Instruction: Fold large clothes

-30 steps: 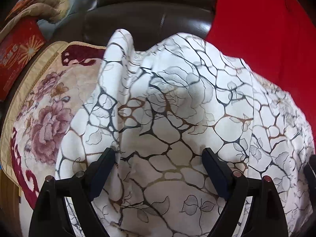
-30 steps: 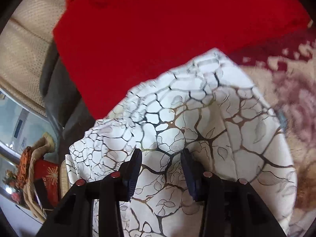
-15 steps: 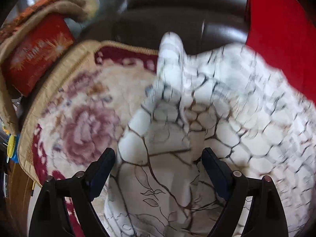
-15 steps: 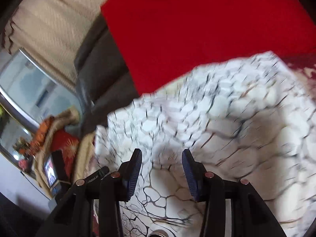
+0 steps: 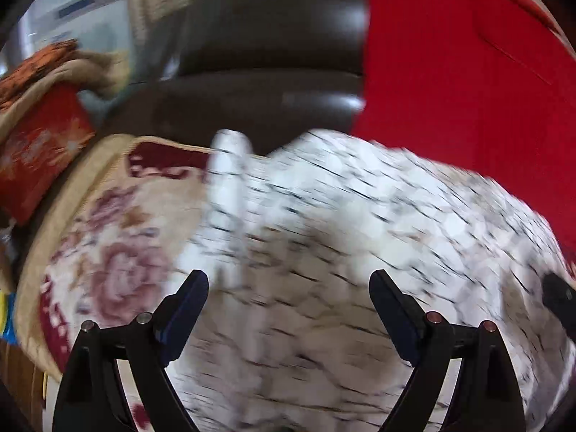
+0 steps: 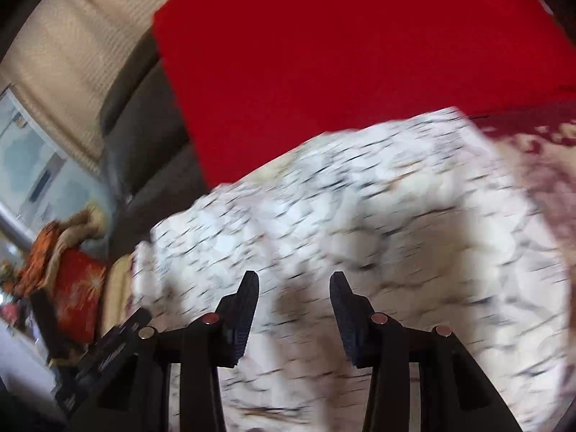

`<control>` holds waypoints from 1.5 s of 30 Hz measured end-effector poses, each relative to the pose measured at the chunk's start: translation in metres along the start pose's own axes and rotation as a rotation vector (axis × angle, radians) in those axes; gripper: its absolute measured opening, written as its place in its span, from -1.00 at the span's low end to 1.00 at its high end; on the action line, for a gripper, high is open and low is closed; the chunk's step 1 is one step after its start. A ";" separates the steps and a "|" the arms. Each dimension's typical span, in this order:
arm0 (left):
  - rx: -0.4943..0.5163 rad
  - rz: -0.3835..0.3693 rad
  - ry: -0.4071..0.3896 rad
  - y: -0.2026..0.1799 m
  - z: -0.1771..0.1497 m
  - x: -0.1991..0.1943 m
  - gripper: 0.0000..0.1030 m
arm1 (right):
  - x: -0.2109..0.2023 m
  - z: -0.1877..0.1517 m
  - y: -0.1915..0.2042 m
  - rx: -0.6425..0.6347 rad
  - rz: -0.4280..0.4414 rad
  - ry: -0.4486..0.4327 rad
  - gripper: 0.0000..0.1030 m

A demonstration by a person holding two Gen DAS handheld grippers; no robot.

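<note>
A white garment with a dark vein-and-leaf print (image 5: 360,223) lies bunched on the floral seat cover, blurred by motion; it also fills the right wrist view (image 6: 378,223). My left gripper (image 5: 288,300) is open wide above its near part, nothing between the fingers. My right gripper (image 6: 294,298) is open with a narrower gap, above the same garment, holding nothing. The right gripper's body shows at the right edge of the left wrist view (image 5: 559,302), and the left gripper's body at lower left in the right wrist view (image 6: 108,356).
A red cloth (image 5: 468,72) (image 6: 342,54) drapes over the dark leather sofa back (image 5: 273,54). The beige floral cover (image 5: 115,252) extends left. A red cushion (image 5: 39,144) and orange fabric lie at far left. A window and beige curtain (image 6: 61,54) are behind.
Both views have swung upward and back: more sofa back, red cloth and window now show. The garment sits lower in frame and is motion-blurred. Both grippers have stayed open.
</note>
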State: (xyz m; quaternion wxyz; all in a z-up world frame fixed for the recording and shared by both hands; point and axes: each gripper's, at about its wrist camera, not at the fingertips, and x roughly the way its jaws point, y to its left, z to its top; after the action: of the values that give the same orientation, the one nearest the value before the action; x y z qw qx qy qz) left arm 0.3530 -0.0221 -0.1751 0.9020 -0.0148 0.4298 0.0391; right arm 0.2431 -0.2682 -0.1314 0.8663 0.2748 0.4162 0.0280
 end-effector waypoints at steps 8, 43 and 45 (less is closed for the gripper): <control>0.065 0.023 0.143 -0.022 -0.012 0.040 0.79 | 0.010 0.011 -0.038 0.051 -0.113 0.049 -0.13; -0.200 -0.095 0.189 0.088 -0.098 -0.017 0.98 | -0.062 -0.058 -0.040 -0.150 -0.234 -0.044 -0.13; -0.178 -0.088 0.158 0.087 -0.097 -0.026 0.98 | -0.068 -0.053 -0.049 -0.109 -0.223 -0.064 -0.14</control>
State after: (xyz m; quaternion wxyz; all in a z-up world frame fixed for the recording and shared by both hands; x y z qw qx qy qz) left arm 0.2540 0.0569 -0.2158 0.8613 -0.1165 0.4933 0.0361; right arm 0.1511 -0.3043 -0.1343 0.8906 0.1799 0.4142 -0.0546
